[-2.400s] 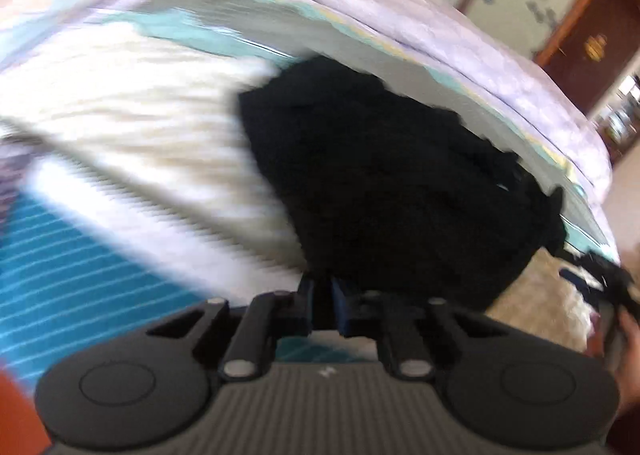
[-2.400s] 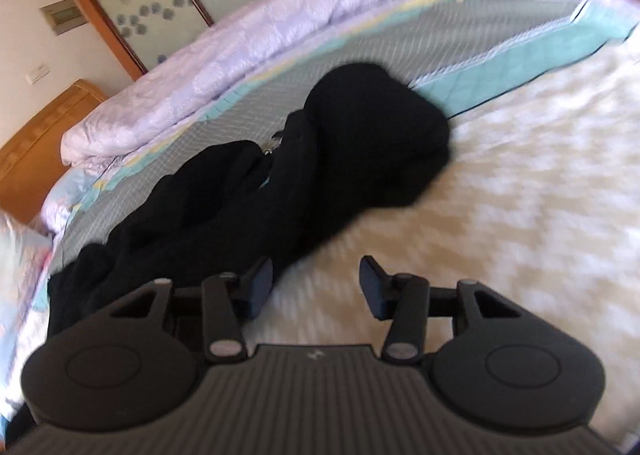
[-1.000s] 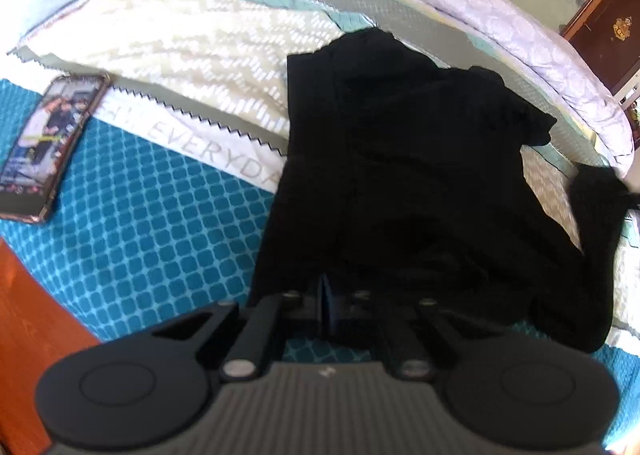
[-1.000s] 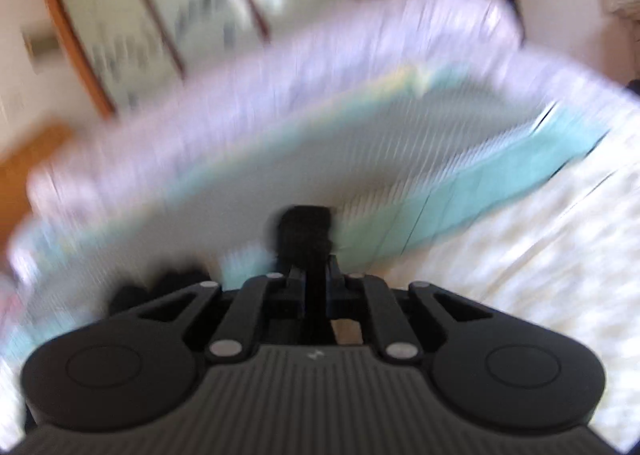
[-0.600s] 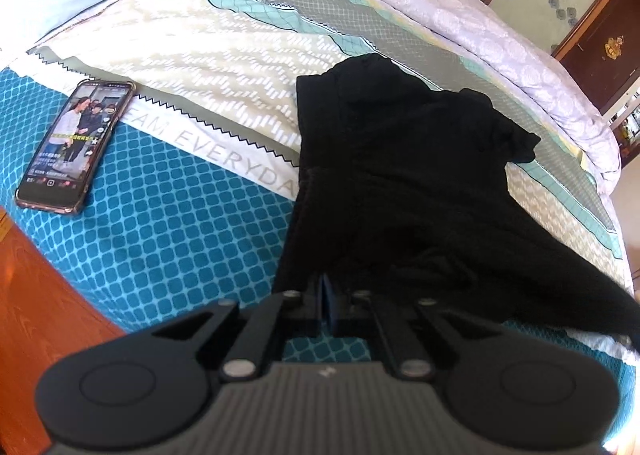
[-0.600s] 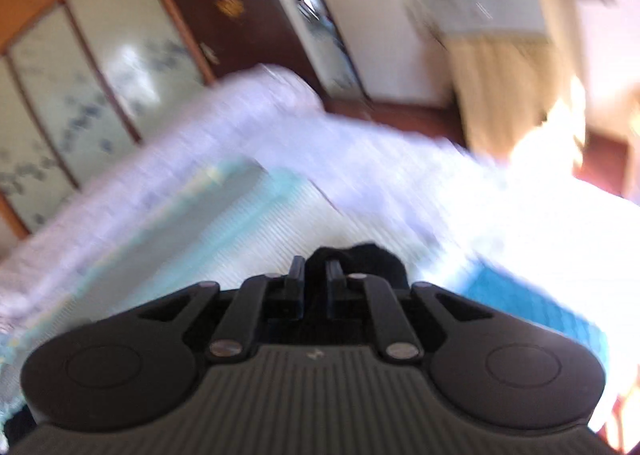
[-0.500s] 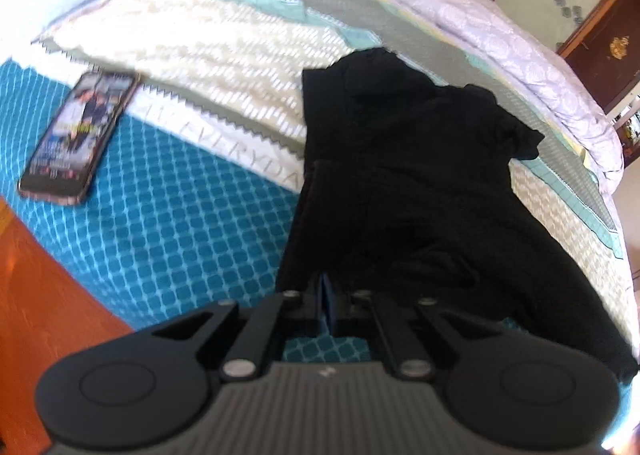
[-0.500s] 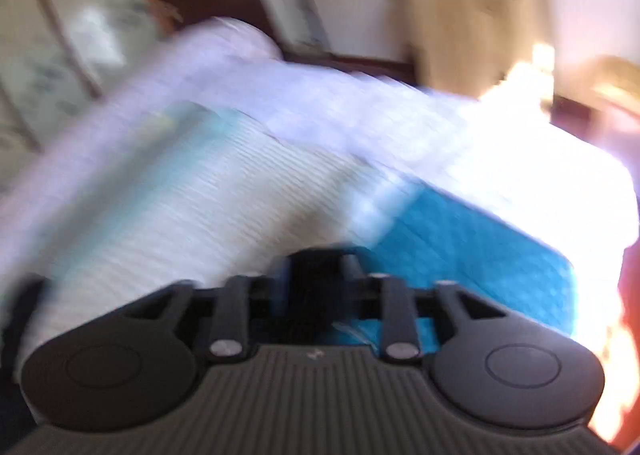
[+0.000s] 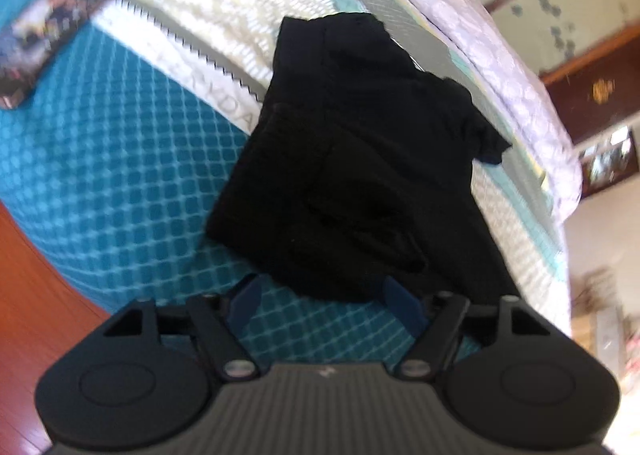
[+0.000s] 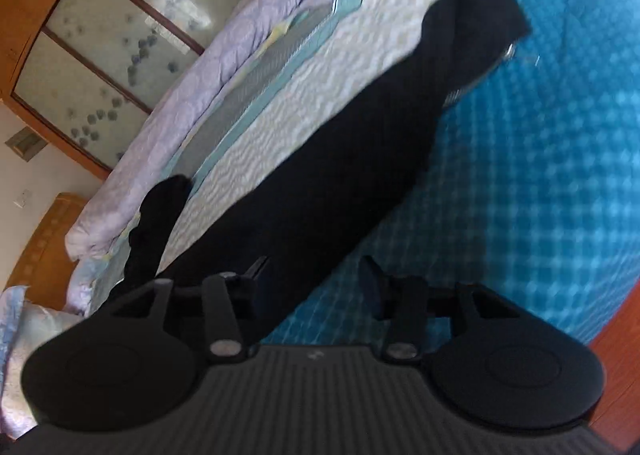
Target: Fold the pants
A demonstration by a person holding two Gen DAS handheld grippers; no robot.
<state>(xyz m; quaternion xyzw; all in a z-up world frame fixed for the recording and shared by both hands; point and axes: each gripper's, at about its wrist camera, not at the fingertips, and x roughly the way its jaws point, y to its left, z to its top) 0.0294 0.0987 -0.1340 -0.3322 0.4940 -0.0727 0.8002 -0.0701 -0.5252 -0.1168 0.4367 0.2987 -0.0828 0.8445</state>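
Black pants (image 9: 360, 159) lie bunched on the bedspread (image 9: 120, 175), with one leg (image 10: 340, 159) stretched straight across the teal and cream parts. My left gripper (image 9: 323, 298) hovers at the pants' near edge with its jaws opening. The cloth edge lies just ahead of the blue fingertips (image 9: 246, 297), untouched by the pads. My right gripper (image 10: 314, 274) is low over the stretched leg, its jaws also opening. The leg's cloth runs under and between its fingers, and the pads do not press on it.
A phone (image 9: 40, 51) lies on the bedspread at the left, blurred. A rolled lilac quilt (image 10: 192, 83) runs along the far side of the bed. Wooden floor (image 9: 36, 295) shows past the near edge. A wardrobe with frosted panels (image 10: 120, 27) stands behind.
My left gripper went from shut on the pants' near edge to open, leaving it on the bed. My right gripper swung across and down while shut on the leg, then opened over it.
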